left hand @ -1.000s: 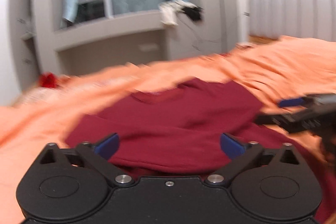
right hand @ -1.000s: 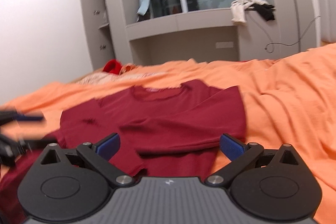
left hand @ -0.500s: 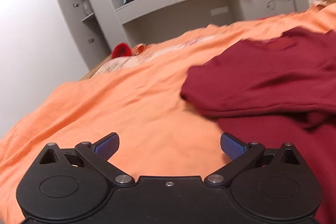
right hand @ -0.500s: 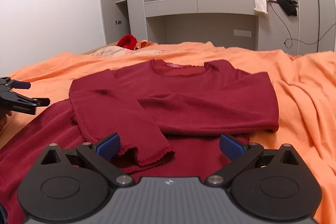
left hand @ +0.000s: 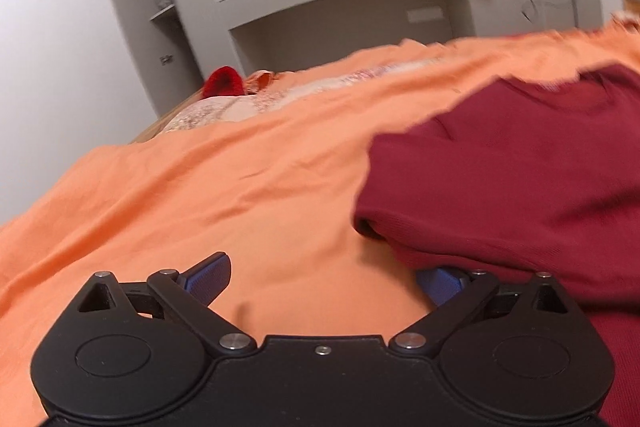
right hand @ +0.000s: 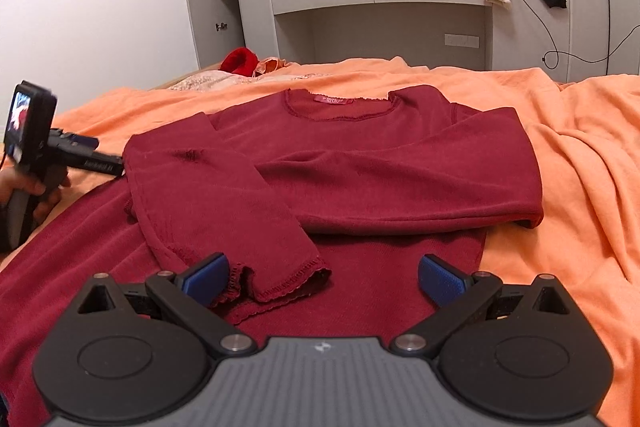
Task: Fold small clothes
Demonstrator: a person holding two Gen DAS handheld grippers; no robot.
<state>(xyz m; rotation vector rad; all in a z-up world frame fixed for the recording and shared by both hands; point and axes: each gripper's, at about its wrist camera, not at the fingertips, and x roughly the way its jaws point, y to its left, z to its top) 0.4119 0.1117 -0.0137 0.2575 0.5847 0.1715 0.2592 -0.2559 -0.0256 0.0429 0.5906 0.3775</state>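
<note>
**A:** What lay in front of the cameras?

**B:** A bed under an orange blanket [right hand: 580, 147] filled both views. On it a dark red long-sleeved top [right hand: 380, 155] lay flat, neckline toward the grey wall cupboards [right hand: 400, 11]. Both sleeves were folded in across the chest, the left sleeve [right hand: 224, 211] slanting down so its frilled cuff [right hand: 288, 287] sat near the bottom of the right wrist view.

**A:** And the tongs?

**B:** The right tongs [right hand: 322, 277] hung over the lower part of the top, jaws wide apart, holding nothing; the cuff sat just beside their left blue pad. The left tongs [left hand: 322, 277] were low at the top's left edge, jaws also apart and empty, their right pad tucked against the folded side edge [left hand: 384, 227]. From the right wrist view, the left tongs [right hand: 104, 163] reached that same edge, gripped in a hand [right hand: 36, 191].

**A:** How should the step be done well?

**B:** My judgement: the side was about to be folded inward. The left tongs would want to slide one jaw under the whole edge, catching every layer, not only the sleeve. The right tongs should take the same side lower down, near the hem. Both should lift together, carrying the fold level so the cuff did not drag loose. The knit looked soft and likely to sag between grips.
</note>
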